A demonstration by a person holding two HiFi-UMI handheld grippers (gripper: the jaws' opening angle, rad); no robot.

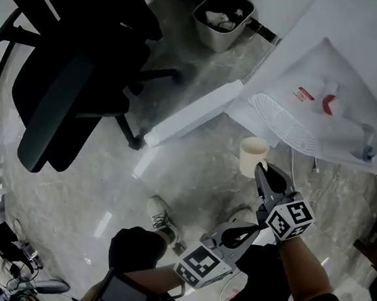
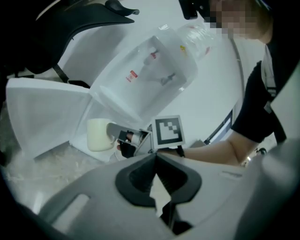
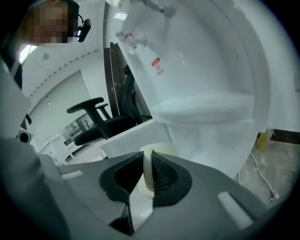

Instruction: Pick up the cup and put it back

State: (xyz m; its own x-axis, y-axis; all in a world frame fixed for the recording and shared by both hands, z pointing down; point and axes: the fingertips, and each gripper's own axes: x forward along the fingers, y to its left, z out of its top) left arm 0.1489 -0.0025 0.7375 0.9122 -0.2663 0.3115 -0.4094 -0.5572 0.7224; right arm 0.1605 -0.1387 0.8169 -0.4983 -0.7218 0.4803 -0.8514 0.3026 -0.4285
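Marble floor [image 1: 193, 173], water dispenser [image 1: 323, 106] ahead. Your right gripper [image 1: 260, 167] clamps the cream cup [image 1: 253, 155] by its wall. Your left gripper [image 2: 155, 157] is closed, empty.

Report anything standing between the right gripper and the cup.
Nothing stands between them: the right gripper is shut on the cup, with the cup's wall pinched in its jaws.

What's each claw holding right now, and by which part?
The right claw is shut on the cream cup, pinching a thin upright strip at its side, apparently the handle. The left claw is shut and holds nothing.
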